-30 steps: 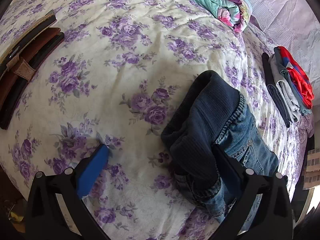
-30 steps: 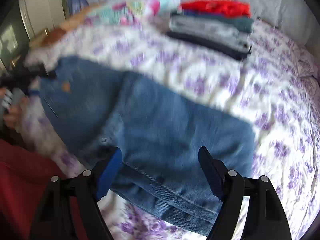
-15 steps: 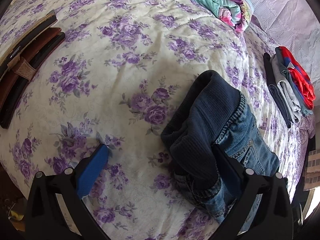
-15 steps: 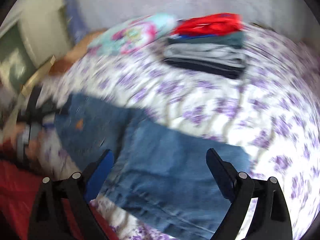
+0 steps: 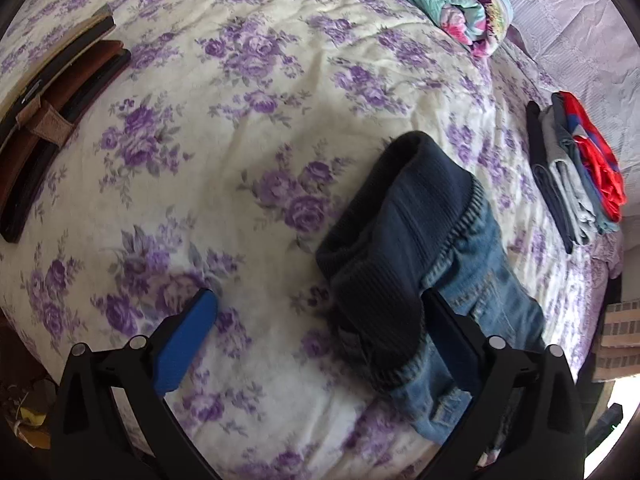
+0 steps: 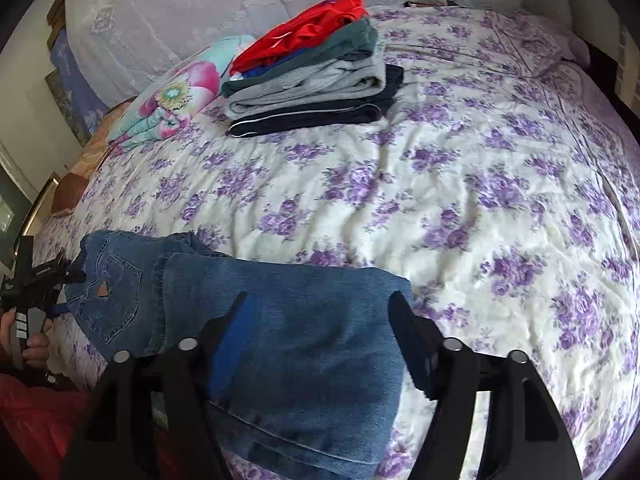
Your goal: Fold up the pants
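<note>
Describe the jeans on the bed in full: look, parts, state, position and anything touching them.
The jeans are blue denim with a dark ribbed knit waistband, a stitched back pocket bearing a small tan triangular patch, and a visible side seam. They lie already folded over themselves on the floral bedspread, near its front edge, apart from the pile of folded clothes. The right gripper hangs over the folded legs, jaws closing. The left gripper stands open at the waistband; contact cannot be told.

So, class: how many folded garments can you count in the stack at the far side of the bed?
5 show: red top uppermost, blue layer beneath, dark green, grey, navy at the bottom on the bedspread. Thin layers may be hidden.
</note>
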`<state>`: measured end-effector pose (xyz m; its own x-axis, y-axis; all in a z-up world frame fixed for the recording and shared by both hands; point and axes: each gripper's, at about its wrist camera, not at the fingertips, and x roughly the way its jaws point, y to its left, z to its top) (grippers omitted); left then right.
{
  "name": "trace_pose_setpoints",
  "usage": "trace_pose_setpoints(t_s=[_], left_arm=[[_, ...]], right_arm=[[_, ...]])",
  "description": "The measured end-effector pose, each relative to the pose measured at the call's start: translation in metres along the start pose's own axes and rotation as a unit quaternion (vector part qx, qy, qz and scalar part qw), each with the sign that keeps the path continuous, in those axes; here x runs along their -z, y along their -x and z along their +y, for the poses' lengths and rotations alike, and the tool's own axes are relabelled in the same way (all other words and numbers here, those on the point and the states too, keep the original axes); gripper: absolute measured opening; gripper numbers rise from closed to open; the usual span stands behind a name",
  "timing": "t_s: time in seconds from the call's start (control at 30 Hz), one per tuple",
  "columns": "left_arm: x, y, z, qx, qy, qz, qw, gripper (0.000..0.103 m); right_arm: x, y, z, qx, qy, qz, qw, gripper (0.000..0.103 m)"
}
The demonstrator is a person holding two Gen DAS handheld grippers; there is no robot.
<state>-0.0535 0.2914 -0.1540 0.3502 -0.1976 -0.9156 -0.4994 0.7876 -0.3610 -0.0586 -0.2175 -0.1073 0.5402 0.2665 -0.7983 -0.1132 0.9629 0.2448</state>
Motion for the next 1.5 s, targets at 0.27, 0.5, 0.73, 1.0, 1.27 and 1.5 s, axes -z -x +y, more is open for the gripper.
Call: trace_pose_setpoints(t_s=[0.27,0.5,0.73,1.0,1.27,1.5], left_arm=[[0.017,0.000,-0.009,0.094,-0.007,0.021,0.9954,0.098],[-0.007,-0.019,-0.015,0.103,0.011,-0.010,0.9946,0.098],[-0.005,-0.007,-0.013,0.131,0.020,-0.021,0.9909,0.064],[-0.005,-0.009,0.002,0.146,0.024,-0.024,0.9887,0.041],[-0.002,0.033,-0.051,0.081,-0.083,-0.075,0.9904,0.029],[0.011,0.078,-0.097,0.083,-0.156,-0.115,0.9776,0.028]], right_arm=[[0.019,-0.028,-0.055,-0.074,-0.170,0.055,0.981,0.074],[0.024,-0.049,-0.053,-0.082,-0.182,0.090,0.976,0.081],[0.019,-0.059,-0.027,-0.051,-0.110,0.111,0.986,0.099],[0.005,-0.033,-0.006,0.045,-0.045,0.044,0.997,0.095],[-0.003,-0.035,0.072,0.047,0.139,0.024,0.989,0.095],[0.005,-0.063,0.079,0.066,0.176,0.056,0.981,0.100]])
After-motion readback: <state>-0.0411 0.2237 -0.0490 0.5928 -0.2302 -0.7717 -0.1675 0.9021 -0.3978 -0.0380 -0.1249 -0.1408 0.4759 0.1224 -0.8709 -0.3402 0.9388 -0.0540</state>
